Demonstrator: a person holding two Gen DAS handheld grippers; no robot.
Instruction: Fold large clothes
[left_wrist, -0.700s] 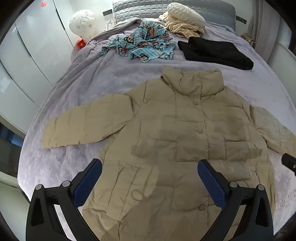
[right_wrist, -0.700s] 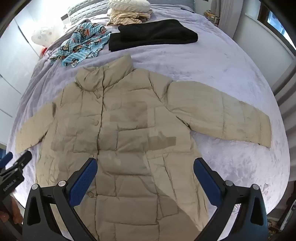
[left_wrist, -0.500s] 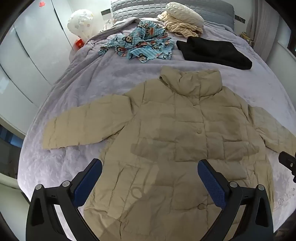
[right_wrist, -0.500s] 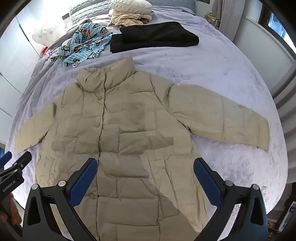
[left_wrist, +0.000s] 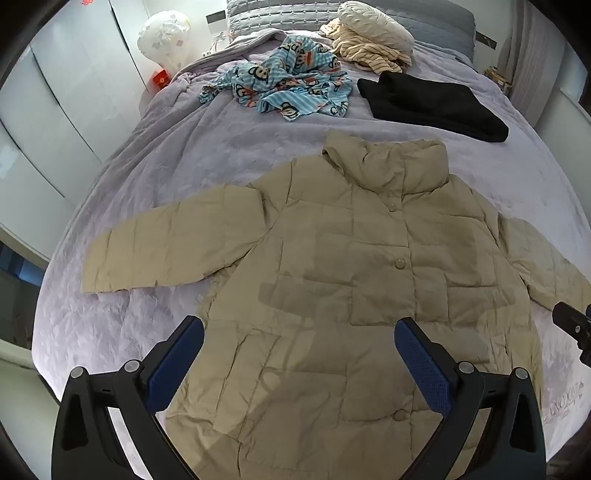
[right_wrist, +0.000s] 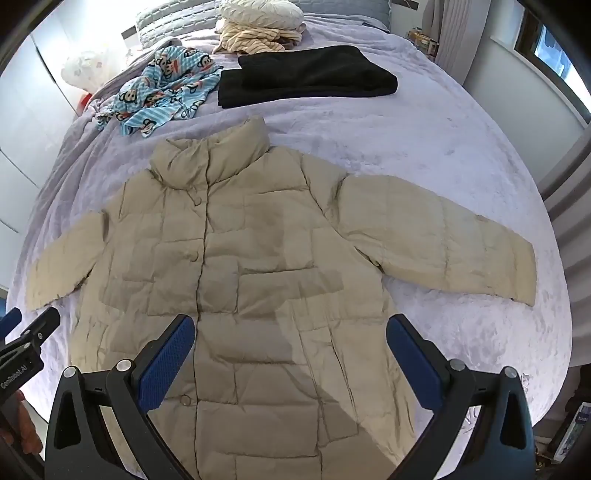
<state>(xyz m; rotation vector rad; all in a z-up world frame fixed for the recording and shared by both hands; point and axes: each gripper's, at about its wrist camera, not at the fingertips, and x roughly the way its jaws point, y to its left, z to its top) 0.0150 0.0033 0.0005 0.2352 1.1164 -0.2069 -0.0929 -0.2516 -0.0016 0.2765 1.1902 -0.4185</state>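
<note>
A beige padded jacket lies flat and buttoned on the lilac bed, collar away from me, both sleeves spread out. It also shows in the right wrist view. My left gripper is open and empty, held above the jacket's lower left part. My right gripper is open and empty, above the lower right part. The right gripper's tip shows at the right edge of the left wrist view; the left gripper shows at the left edge of the right wrist view.
At the far end of the bed lie a blue monkey-print garment, a folded black garment and a cream pile with a pillow. White wardrobes stand to the left, a window wall to the right.
Both grippers have drawn back and up a little from the jacket, so it sits slightly lower in view. Both stay open. The jacket has not moved.
</note>
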